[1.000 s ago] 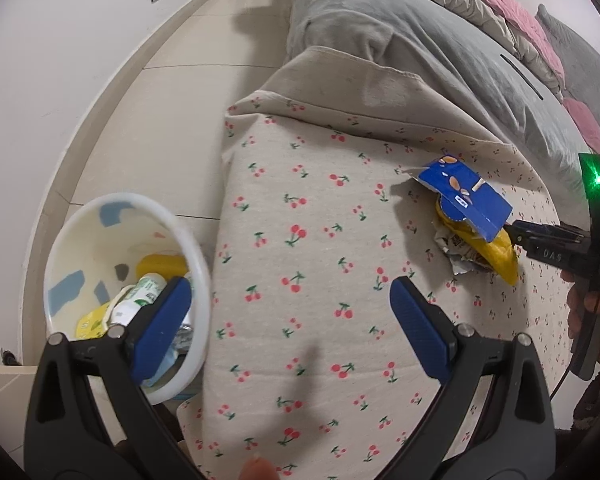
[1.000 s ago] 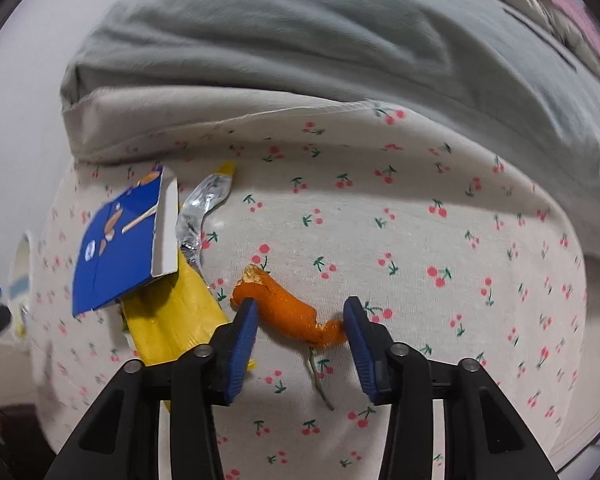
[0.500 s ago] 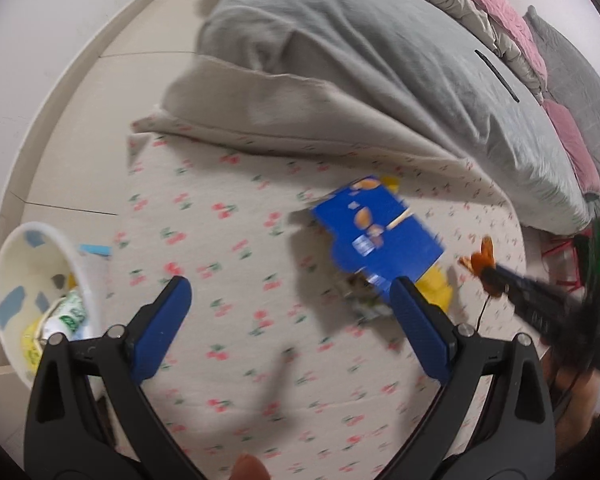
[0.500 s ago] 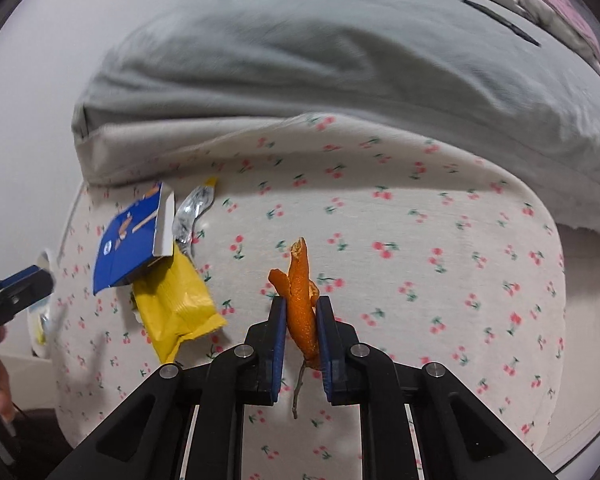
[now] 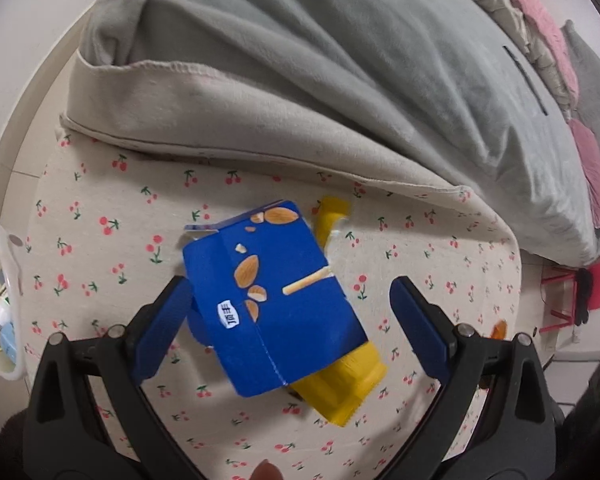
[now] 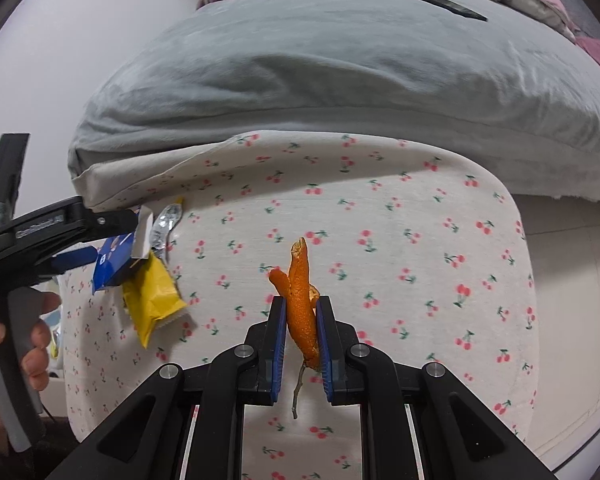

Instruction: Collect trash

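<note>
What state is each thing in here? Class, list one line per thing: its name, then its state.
Right gripper: jaws shut on the orange peel.
Orange peel: upright, pinched.
Left gripper: jaws open around the blue carton.
Blue carton: flattened, lying on the yellow wrapper.
Yellow wrapper: crumpled, partly covered.
Silver wrapper: crumpled, lying on the sheet.

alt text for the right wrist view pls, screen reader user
The right claw is shut on a strip of orange peel, held above a cherry-print sheet. At left, the left claw, held in a hand, reaches over a blue carton lying on a yellow wrapper; a grey duvet fills the background.
</note>
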A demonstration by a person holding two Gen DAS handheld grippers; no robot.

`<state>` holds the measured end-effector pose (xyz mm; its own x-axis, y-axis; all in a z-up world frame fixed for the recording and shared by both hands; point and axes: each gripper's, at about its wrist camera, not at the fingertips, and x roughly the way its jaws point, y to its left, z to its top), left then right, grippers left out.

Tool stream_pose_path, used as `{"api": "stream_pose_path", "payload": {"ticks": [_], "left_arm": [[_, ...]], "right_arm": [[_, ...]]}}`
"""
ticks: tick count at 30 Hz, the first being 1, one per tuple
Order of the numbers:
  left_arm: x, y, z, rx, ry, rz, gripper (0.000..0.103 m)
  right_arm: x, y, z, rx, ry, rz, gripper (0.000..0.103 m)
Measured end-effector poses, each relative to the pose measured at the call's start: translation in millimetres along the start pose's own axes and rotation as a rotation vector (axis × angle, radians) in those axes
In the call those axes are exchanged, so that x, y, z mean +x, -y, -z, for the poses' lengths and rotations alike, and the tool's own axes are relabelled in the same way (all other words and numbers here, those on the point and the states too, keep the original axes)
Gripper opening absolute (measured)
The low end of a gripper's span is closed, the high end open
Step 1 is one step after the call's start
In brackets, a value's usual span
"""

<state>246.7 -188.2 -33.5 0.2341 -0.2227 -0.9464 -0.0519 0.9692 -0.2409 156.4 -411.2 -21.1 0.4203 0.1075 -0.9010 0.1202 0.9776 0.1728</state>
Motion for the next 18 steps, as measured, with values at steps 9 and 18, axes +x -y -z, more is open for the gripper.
{"api": "stream_pose_path", "payload": {"ticks": [9,18], "left_arm": [[2.4,-7.4,8.6,0.016,-0.001,0.002,0.064],[-19.2,-32.7,19.3,0.053,-0.003,0.094,0.031]], "right_arm": [[-0.2,8.0,5.0,0.03,0.007,-0.006,0.015],[-10.2,-3.8,10.1,0.027,0.027,-0.029,0.015]]}}
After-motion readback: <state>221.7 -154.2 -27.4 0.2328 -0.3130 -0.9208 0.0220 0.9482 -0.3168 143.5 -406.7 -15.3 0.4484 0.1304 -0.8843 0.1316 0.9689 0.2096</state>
